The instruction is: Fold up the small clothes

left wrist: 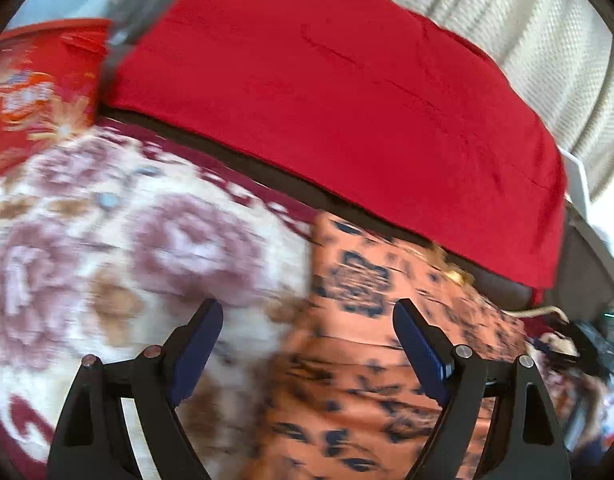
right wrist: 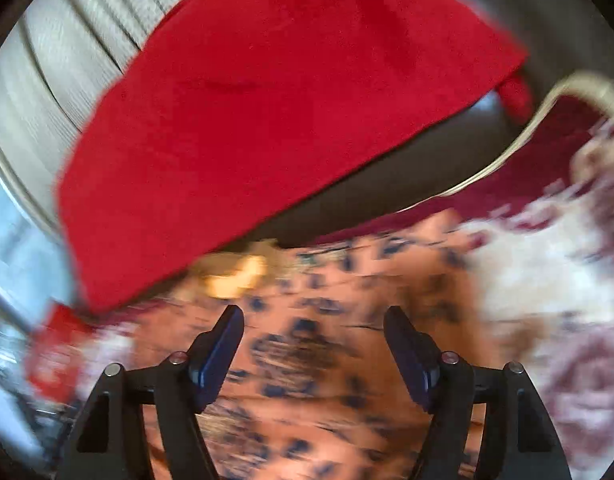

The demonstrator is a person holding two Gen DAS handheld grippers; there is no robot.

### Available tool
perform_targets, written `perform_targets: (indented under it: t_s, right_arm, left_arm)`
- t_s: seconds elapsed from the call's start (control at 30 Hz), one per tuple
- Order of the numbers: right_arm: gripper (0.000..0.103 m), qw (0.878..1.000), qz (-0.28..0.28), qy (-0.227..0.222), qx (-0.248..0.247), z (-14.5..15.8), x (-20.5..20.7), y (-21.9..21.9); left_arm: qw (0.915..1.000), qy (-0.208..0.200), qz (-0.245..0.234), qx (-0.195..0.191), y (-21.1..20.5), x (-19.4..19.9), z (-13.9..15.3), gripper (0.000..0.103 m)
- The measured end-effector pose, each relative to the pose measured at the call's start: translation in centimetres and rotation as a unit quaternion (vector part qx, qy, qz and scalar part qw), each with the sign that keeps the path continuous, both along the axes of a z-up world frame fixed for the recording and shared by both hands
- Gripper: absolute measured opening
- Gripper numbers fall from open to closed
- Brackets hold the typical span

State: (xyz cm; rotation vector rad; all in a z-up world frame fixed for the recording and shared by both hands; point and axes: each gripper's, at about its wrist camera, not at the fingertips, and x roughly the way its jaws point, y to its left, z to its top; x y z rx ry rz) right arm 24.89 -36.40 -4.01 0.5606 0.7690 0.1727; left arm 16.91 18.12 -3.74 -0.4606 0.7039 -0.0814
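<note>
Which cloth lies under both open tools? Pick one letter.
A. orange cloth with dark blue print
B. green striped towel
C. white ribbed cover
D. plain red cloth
A: the orange cloth with dark blue print fills the gap between the fingers of the right tool and lies under the left tool too; the plain red cloth sits farther back.
</note>
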Motion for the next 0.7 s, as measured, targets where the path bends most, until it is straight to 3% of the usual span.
perform_targets:
  t_s: [0.1,0.17,0.23,0.3,0.37,0.43,0.53,0.57,0.67,0.7]
  right_arm:
    - [0.076,0.993,0.028,0.03,0.108,-3.2,3.1,-1.0]
    - [0.074,0.991,-0.003,0.065,0.12,-5.5,4.3,-2.2]
    - [0.075,0.985,-0.012,0.058,0.159,-6.2,4.3,-3.4]
    - [0.077,0.987,-0.002,0.051,0.152,-5.4,4.2,-3.2]
    - [0.077,0.988,0.03,0.043,0.147,-4.3,3.9,-2.6]
    - [0.08,0.986,0.064,0.039,0.15,-4.0,4.5,-2.1]
    - [0.076,0.989,0.034,0.074,0.121,-6.1,5.7,-2.7]
    - [0.076,0.987,0.026,0.069,0.144,-6.6,5.9,-3.3]
    - [0.077,0.991,0.026,0.049,0.124,-5.1,4.7,-2.7]
    - [0.079,0.992,0.032,0.041,0.116,-4.6,4.1,-2.5]
  left_arm:
    - [0.9988,0.015,-0.046,0.002,-2.4,3.4,0.8,0.087]
    - [0.997,0.027,-0.072,0.006,-3.8,6.4,0.8,0.087]
    - [0.9956,0.055,-0.059,0.048,-4.8,9.9,0.2,0.087]
    - [0.9913,0.087,-0.032,0.093,-5.0,12.8,-1.2,0.087]
    - [0.9802,0.143,-0.013,0.136,-5.0,15.4,-3.4,0.087]
    - [0.9727,0.176,0.003,0.151,-4.3,16.8,-5.5,0.089]
    - [0.9773,0.166,0.021,0.13,-3.3,16.7,-5.4,0.089]
    - [0.9776,0.165,0.026,0.128,-3.1,16.5,-5.1,0.089]
    - [0.9809,0.146,0.027,0.125,-2.6,15.5,-3.8,0.089]
    - [0.9781,0.146,0.024,0.146,-2.7,15.4,-3.7,0.089]
